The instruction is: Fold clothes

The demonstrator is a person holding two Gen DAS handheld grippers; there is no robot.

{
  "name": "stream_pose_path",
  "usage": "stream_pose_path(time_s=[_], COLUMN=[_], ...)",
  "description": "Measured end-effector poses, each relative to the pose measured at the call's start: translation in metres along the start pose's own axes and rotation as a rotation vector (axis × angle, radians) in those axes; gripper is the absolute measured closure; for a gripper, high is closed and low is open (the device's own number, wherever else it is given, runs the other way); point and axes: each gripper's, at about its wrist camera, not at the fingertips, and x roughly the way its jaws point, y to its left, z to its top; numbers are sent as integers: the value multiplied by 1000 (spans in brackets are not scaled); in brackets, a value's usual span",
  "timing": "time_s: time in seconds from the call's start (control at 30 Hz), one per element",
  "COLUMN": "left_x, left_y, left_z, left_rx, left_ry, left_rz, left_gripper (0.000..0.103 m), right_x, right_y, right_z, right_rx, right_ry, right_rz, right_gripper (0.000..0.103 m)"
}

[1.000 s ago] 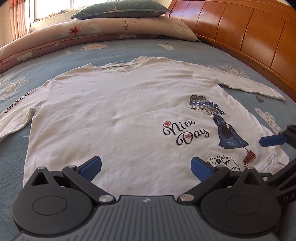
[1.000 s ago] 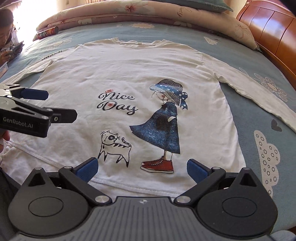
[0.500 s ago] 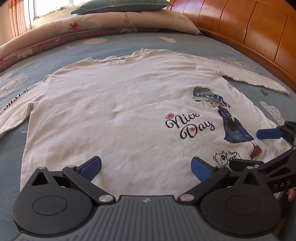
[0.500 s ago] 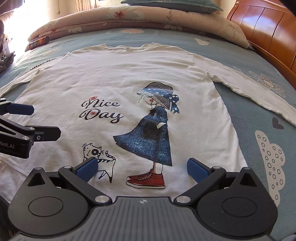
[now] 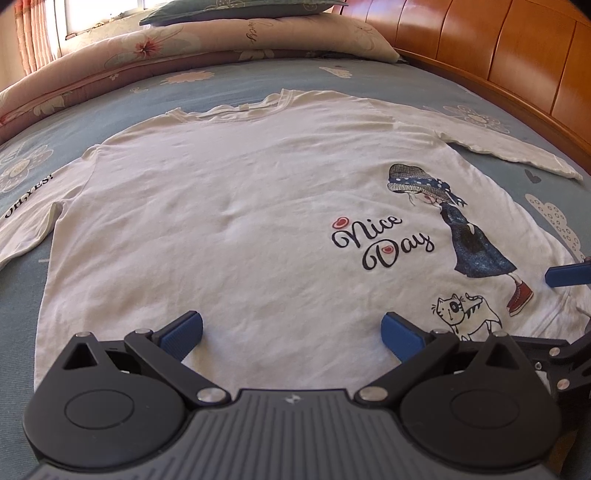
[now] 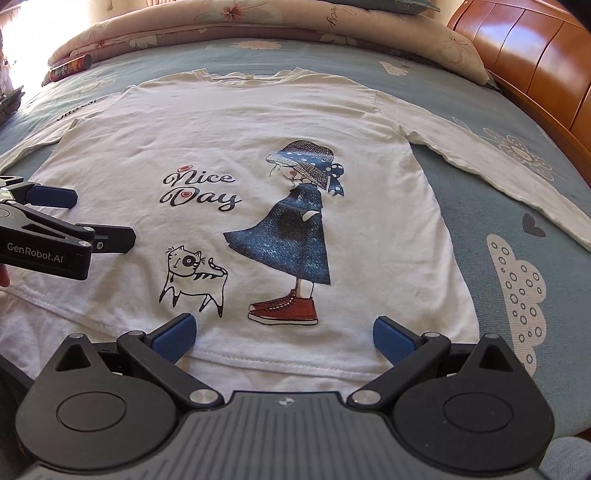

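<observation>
Left wrist view: the left tool (image 5: 291, 332) sits wide open with nothing between its blue pads, low over the bottom hem of the white long-sleeved cotton shirt with the "Nice Day" girl-and-cat print (image 5: 240, 221), which lies flat and face up across the blue flowered bed sheet (image 5: 240, 81), and the right tool's blue pad pokes in at the right edge of the frame. Right wrist view: the right tool (image 6: 284, 338) is spread open and empty too, at the hem just below the printed red sneakers, the left one showing at the left edge over the shirt, with a pink floral quilt roll (image 6: 184, 22) along the top and an orange wooden headboard (image 6: 535, 48) at upper right.
</observation>
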Motion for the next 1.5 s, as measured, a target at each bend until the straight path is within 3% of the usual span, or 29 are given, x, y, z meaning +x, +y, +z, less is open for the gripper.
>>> stream_pose_path(time_s=[0.23, 0.4, 0.63, 0.77, 0.97, 1.3, 1.5], left_x=[0, -3, -20, -30, -40, -25, -31], left_y=[0, 0, -17, -37, -52, -34, -27], left_z=[0, 1, 6, 6, 2, -15, -26], left_rx=[0, -2, 33, 104, 243, 120, 93], left_ry=[1, 8, -9, -10, 41, 204, 191], left_rz=[-2, -9, -114, -169, -138, -79, -78], left_gripper=[1, 1, 1, 1, 1, 1, 1], right_x=[8, 31, 16, 0, -2, -6, -6], right_y=[-7, -25, -32, -33, -40, -45, -42], right_z=[33, 37, 23, 19, 4, -37, -39], right_rx=[-34, 30, 51, 5, -6, -119, -135], right_ry=[-66, 14, 18, -57, -79, -175, -175], right_rz=[-49, -35, -15, 37, 160, 202, 170], right_gripper=[0, 0, 0, 0, 0, 0, 0])
